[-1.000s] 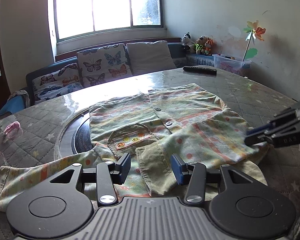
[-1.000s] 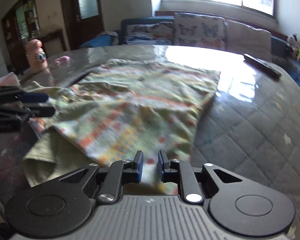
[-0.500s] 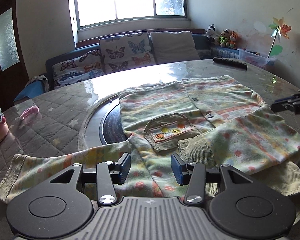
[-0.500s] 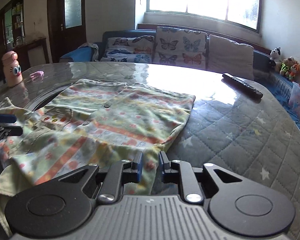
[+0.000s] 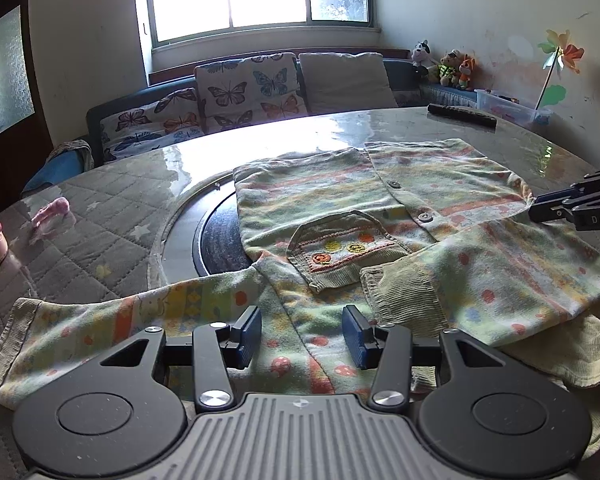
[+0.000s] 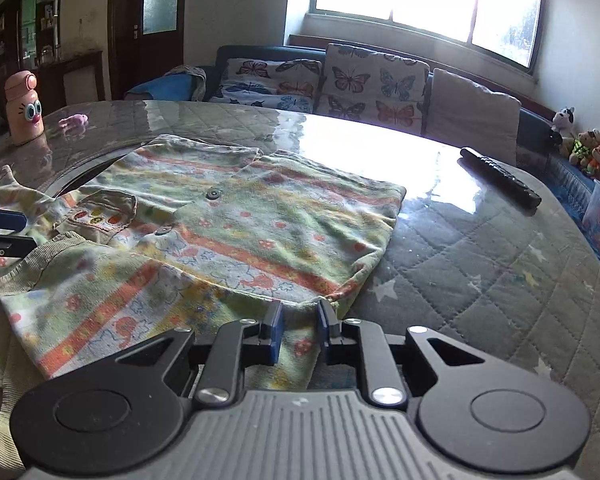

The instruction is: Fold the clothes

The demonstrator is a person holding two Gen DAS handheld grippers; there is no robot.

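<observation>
A child's green patterned cardigan [image 5: 380, 208] with buttons and a front pocket lies flat on the round table; it also shows in the right wrist view [image 6: 260, 224]. One sleeve [image 5: 480, 280] is folded across its front, the other sleeve [image 5: 100, 320] lies spread out to the left. My left gripper [image 5: 302, 334] is open just above the garment's near edge. My right gripper [image 6: 298, 326] is open by a narrow gap over the garment's side edge, holding nothing; it appears at the right of the left wrist view [image 5: 540, 210].
A pink bottle with cartoon eyes [image 6: 22, 110] and a small pink object [image 6: 74, 121] stand at the table's left. A black remote [image 6: 500, 180] lies at the far right. A dark round inset [image 5: 216, 240] sits in the table's middle. A sofa [image 5: 260, 92] stands behind.
My right gripper has carried the sleeve across the cardigan's front, let it go and opened slightly. My left gripper has drawn back a little, still open.
</observation>
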